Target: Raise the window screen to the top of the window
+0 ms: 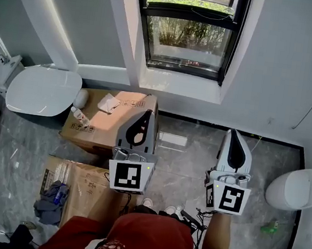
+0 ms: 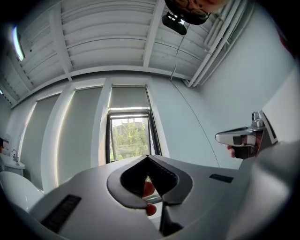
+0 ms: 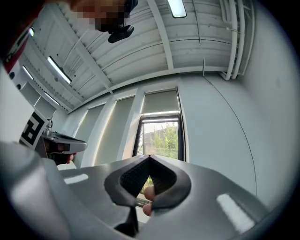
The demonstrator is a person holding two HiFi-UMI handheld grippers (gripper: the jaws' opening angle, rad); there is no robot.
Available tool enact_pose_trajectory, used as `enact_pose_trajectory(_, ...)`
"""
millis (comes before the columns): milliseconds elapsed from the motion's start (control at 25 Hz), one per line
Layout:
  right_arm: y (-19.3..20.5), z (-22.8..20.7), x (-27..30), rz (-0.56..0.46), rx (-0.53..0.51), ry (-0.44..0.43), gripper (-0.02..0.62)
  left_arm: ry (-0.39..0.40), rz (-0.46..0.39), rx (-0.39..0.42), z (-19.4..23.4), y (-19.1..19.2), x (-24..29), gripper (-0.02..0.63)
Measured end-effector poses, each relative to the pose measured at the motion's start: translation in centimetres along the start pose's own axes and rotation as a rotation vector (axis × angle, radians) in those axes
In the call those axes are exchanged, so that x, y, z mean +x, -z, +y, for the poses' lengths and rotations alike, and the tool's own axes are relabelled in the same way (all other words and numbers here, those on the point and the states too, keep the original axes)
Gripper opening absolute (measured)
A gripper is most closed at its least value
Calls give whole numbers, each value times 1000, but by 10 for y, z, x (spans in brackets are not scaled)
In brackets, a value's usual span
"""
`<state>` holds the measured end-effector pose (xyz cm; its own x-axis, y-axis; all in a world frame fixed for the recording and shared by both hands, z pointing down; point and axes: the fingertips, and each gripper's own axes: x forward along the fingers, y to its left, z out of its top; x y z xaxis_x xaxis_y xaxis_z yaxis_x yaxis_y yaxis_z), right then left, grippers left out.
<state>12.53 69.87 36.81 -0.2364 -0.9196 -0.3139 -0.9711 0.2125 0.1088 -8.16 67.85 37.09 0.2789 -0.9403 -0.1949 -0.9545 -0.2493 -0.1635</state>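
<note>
1. Pressing jaws together on nothing at left gripper [image 2: 148, 156] and right gripper [image 3: 149, 156].
2. Facing window [image 1: 187, 37] well ahead, untouched, top cut off in head view.
3. Failing to make out window screen there.

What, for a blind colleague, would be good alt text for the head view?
The white left gripper and white right gripper, fingers shut and empty, point toward a black-framed window without touching it; a brown cardboard box and a white closed-lid toilet sit at left.
</note>
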Motion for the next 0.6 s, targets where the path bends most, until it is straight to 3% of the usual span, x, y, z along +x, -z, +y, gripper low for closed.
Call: enact_pose_trajectory(600,25,-43,-30,29,34,14,9,-24,79,-40,-48,19,-12,5)
